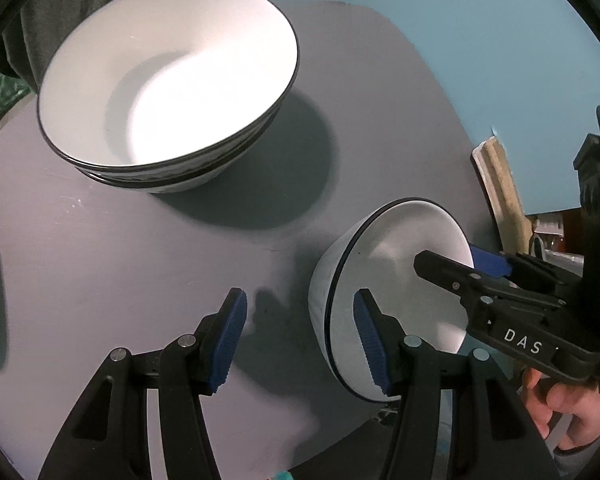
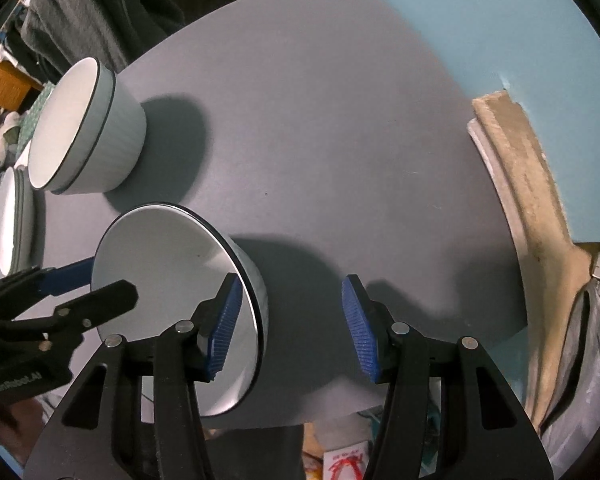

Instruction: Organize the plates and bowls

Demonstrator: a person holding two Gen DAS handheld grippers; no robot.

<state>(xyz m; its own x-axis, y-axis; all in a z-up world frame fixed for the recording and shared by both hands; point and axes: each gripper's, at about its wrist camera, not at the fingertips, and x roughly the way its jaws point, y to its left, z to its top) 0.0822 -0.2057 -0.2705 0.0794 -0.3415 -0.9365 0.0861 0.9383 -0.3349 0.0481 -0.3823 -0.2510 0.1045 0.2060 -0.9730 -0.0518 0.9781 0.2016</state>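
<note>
So there's a single small bowl (image 1: pixel 396 300) sitting near the front edge of the grey tabletop (image 1: pixel 120 248), and both tools are straddling its rim from opposite sides. The left gripper (image 1: pixel 302 340) has its right finger inside the bowl and the other out over bare tabletop; the right gripper (image 2: pixel 296 324) mirrors it, left finger over the bowl's inside, right finger outside. Both sets of fingers are spread with a visible gap, nothing pinched yet as far as I can tell. The bowl is round, so no long axis to worry about. The stack of big bowls (image 1: pixel 168 88) sits further back on the left, so I'd guess the left hand is closer for carrying it there. Another small bowl (image 2: pixel 88 132) stands back there too.
</note>
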